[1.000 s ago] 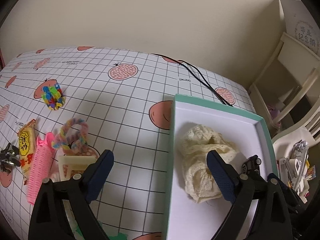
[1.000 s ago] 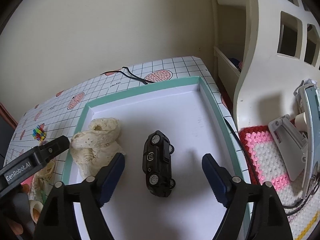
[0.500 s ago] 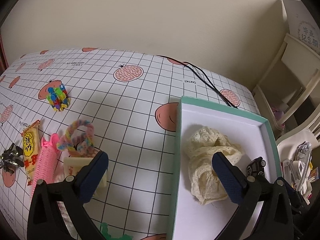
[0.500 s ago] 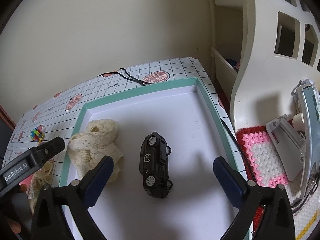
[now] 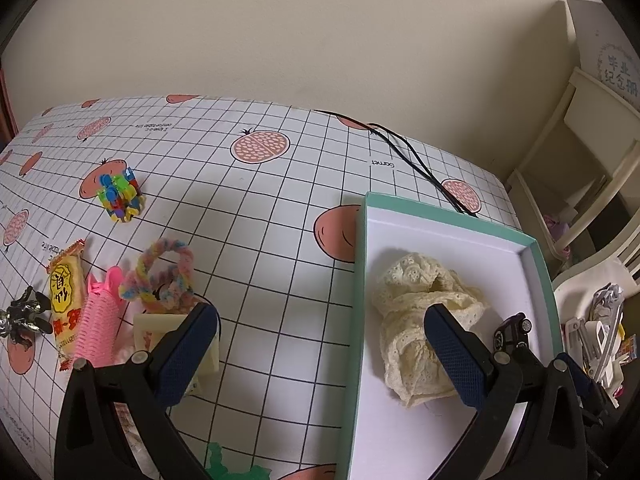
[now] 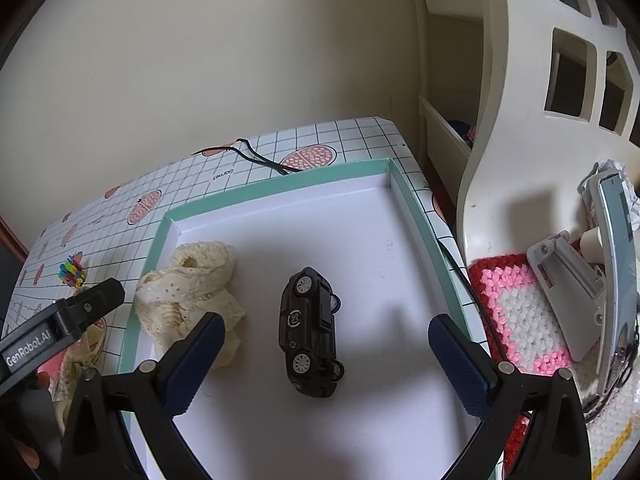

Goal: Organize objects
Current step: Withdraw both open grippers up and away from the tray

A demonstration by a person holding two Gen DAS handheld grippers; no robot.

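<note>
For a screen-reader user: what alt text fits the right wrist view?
A black toy car lies on its side in a teal-rimmed white box, between the open right gripper jaws. Cream lace fabric sits at the box's left.

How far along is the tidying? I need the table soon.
Done: the lace cloth and toy car lie in the box. In hand: nothing; the left hand-held gripper and right hand-held gripper are open. Left: the roller, snack, bead toy and pipe cleaner.
</note>
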